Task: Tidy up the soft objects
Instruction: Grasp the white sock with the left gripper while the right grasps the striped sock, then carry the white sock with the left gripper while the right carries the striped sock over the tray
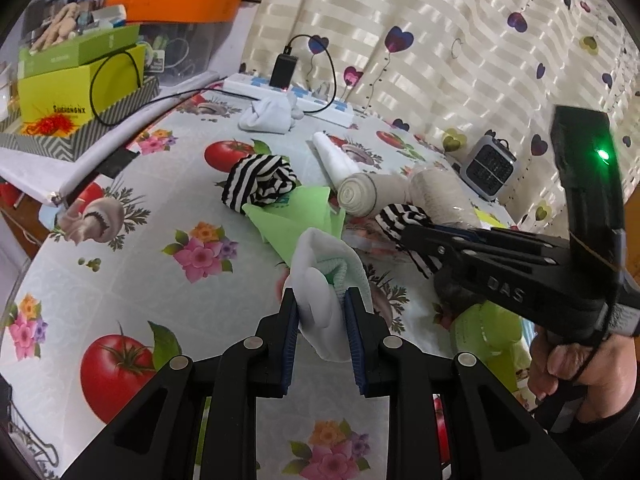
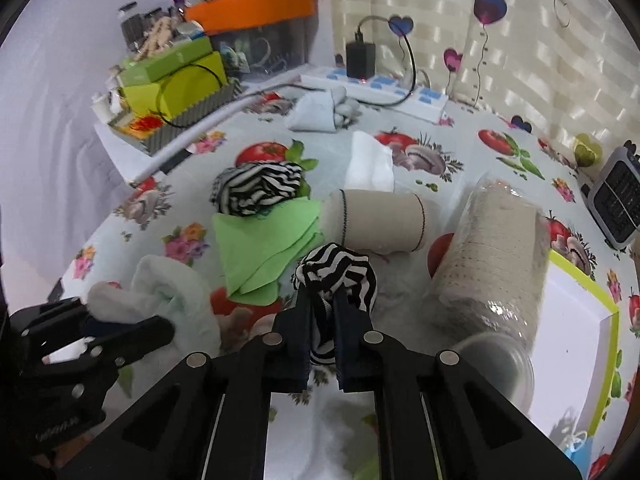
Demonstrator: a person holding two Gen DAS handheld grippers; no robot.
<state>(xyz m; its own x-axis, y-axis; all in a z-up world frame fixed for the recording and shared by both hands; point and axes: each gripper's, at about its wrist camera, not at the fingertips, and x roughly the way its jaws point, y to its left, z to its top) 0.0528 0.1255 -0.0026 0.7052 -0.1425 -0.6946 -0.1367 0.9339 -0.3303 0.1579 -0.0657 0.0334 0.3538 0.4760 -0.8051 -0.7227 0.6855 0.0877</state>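
My left gripper point(image 1: 322, 300) is shut on a white sock point(image 1: 320, 276) with mint green inside, held just above the patterned tablecloth. My right gripper point(image 2: 322, 300) is shut on a balled black-and-white striped sock point(image 2: 340, 272), and it also shows in the left wrist view point(image 1: 404, 236) with a hand on its grip. A second striped sock point(image 2: 260, 188) lies behind a folded green cloth point(image 2: 260, 248). A beige bandage roll point(image 2: 380, 220) and a larger wrapped beige roll point(image 2: 492, 260) lie to the right. In the right wrist view the left gripper point(image 2: 160, 326) and its white sock point(image 2: 176, 296) sit low left.
A white folded cloth point(image 2: 370, 164) and a white sock bundle point(image 2: 320, 114) lie further back, before a power strip point(image 2: 376, 88) with a charger. Green boxes point(image 2: 172, 76) and an orange-lidded tub point(image 2: 256, 4) stand back left. A white lime-edged box point(image 2: 576, 320) and a small fan point(image 2: 618, 200) are at right.
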